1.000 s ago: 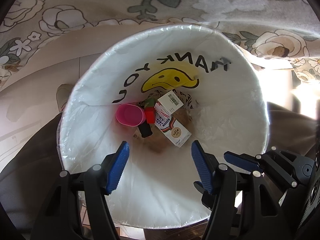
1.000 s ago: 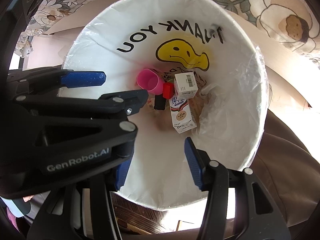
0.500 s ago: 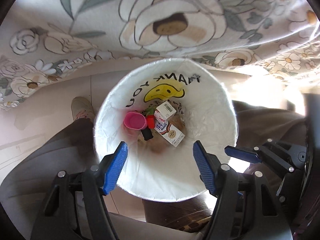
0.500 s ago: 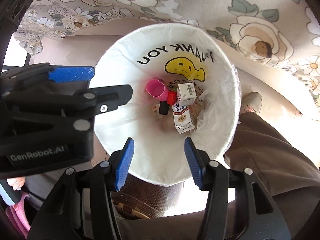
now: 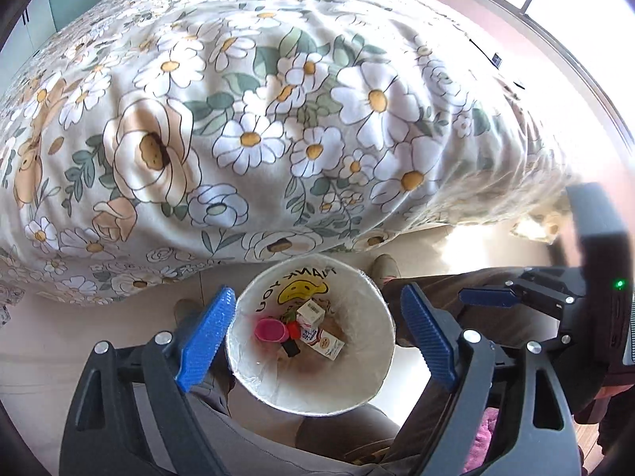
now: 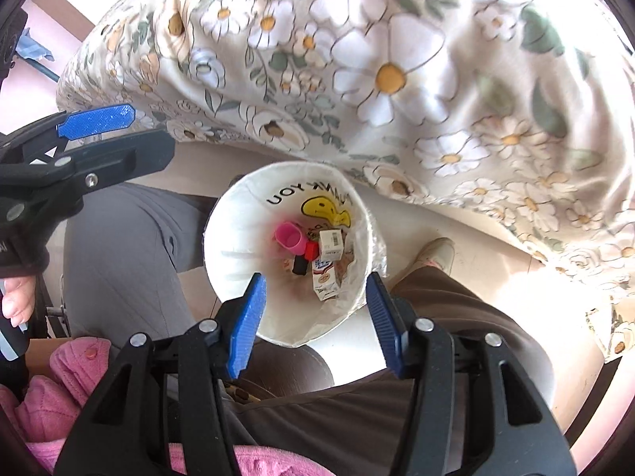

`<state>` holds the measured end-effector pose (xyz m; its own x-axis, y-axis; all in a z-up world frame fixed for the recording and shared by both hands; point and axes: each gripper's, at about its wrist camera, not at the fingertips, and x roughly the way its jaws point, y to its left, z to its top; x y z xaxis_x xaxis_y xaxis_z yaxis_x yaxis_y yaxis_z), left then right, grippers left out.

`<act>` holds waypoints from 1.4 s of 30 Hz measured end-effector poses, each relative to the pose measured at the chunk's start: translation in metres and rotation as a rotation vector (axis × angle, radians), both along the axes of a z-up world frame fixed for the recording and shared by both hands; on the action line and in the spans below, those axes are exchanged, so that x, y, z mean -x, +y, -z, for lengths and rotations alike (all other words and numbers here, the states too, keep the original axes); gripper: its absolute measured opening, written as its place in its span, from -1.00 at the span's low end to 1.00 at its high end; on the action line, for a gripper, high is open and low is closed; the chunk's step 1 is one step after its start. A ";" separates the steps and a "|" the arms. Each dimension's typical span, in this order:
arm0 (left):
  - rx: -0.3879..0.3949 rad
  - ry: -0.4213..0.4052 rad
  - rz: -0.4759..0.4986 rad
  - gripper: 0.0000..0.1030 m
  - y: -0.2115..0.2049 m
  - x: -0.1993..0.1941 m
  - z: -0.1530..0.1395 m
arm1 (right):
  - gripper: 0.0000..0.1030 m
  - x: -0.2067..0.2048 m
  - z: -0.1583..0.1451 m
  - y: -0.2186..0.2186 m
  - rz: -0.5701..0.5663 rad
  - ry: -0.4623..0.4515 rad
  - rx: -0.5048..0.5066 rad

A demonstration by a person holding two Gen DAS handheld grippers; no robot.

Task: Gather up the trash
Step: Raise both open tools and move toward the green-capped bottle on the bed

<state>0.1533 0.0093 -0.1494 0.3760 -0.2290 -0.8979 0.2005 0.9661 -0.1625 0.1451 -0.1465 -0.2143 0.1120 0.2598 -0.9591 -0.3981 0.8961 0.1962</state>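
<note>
Both grippers above white plastic-lined trash bin [image 5: 254,373]: left gripper [image 5: 317,341] jaws opening, empty; right gripper [image 6: 317,321] fingers spread, empty.

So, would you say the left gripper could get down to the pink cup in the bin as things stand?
Probably yes. The left gripper hangs above the bin's open mouth with nothing between its opening jaws, and the pink cup lies uncovered at the bottom beside the milk carton. It would have to reach deep inside.
</note>
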 end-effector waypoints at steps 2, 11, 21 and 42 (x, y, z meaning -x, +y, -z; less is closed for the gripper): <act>0.004 -0.033 0.003 0.74 -0.003 0.001 -0.017 | 0.04 -0.004 -0.022 -0.009 0.011 -0.045 0.001; 0.030 -0.140 0.001 0.76 -0.018 0.001 -0.083 | 0.05 -0.013 -0.123 -0.036 0.031 -0.249 -0.019; 0.021 -0.286 -0.022 0.81 -0.057 -0.024 -0.137 | 0.12 -0.052 -0.207 -0.071 0.073 -0.441 -0.025; 0.174 -0.376 -0.172 0.82 -0.134 -0.206 -0.138 | 0.31 -0.251 -0.295 -0.147 0.222 -0.637 -0.142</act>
<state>0.3598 -0.1249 -0.0109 0.7149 -0.2704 -0.6448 0.1155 0.9552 -0.2725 0.3960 -0.2934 0.0811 0.7079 0.2836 -0.6468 -0.2848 0.9527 0.1059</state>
